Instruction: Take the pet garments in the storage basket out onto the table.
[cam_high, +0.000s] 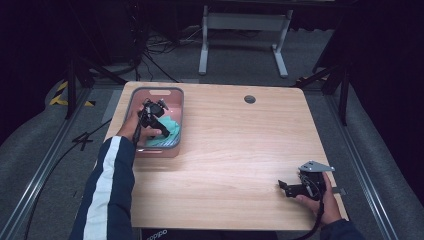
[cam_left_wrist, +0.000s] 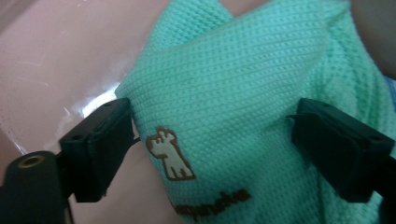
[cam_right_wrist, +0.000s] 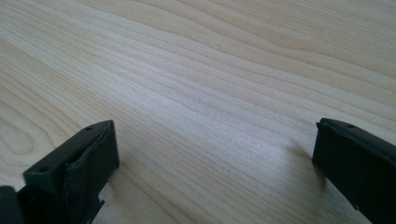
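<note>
Inside the pink bin at the table's left rear, the high view places the left gripper over a green cloth. Its own view adds the cloth's knit and brown logo between wide-open jaws. Near the right front edge, the right gripper spreads open jaws over bare wood.

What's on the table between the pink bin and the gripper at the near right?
Nothing: in the high view the table is bare wood from the pink bin to the right gripper. The right gripper view shows bare wood too.
</note>
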